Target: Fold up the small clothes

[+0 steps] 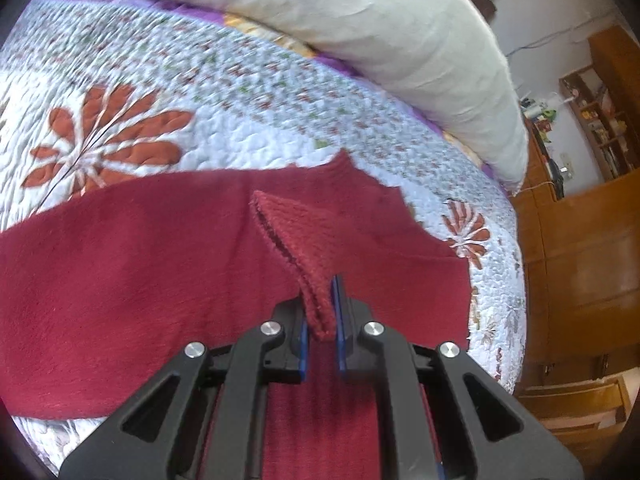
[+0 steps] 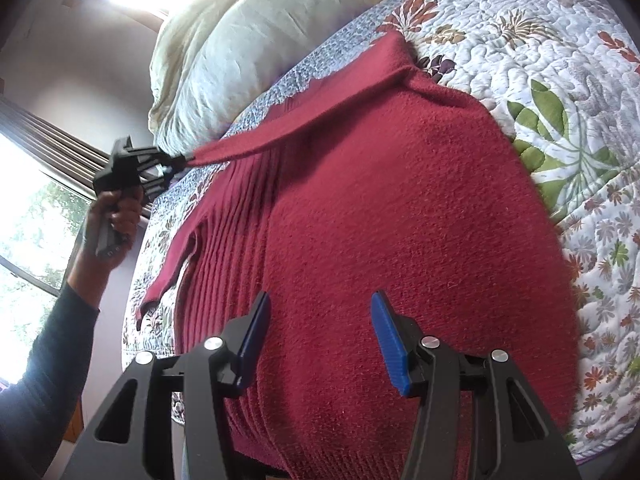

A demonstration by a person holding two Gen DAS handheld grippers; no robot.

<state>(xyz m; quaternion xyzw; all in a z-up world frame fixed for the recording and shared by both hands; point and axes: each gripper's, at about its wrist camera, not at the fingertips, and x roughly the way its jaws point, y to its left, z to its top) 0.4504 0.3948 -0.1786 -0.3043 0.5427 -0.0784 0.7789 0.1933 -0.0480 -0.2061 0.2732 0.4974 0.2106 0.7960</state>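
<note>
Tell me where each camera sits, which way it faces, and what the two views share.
Left wrist: on the left claw, facing across the red sweater toward the pillow; the claw is shut on a sleeve.
Right wrist: on the right claw, open above the sweater body; the person's hand and left claw show.
Shared: sweater, quilt, pillow.

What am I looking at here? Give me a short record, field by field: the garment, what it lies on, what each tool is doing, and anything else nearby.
garment: red sweater, knitted, spread out flat
surface: floral quilt on a bed
left gripper: jaws shut on the sweater's sleeve end, lifted and pulled taut away from the body
right gripper: jaws open, over the sweater's body, holding nothing
other sleeve: lying flat on the quilt
nearby: white pillow at the quilt's far edge
folding: not yet any fold visible
</note>
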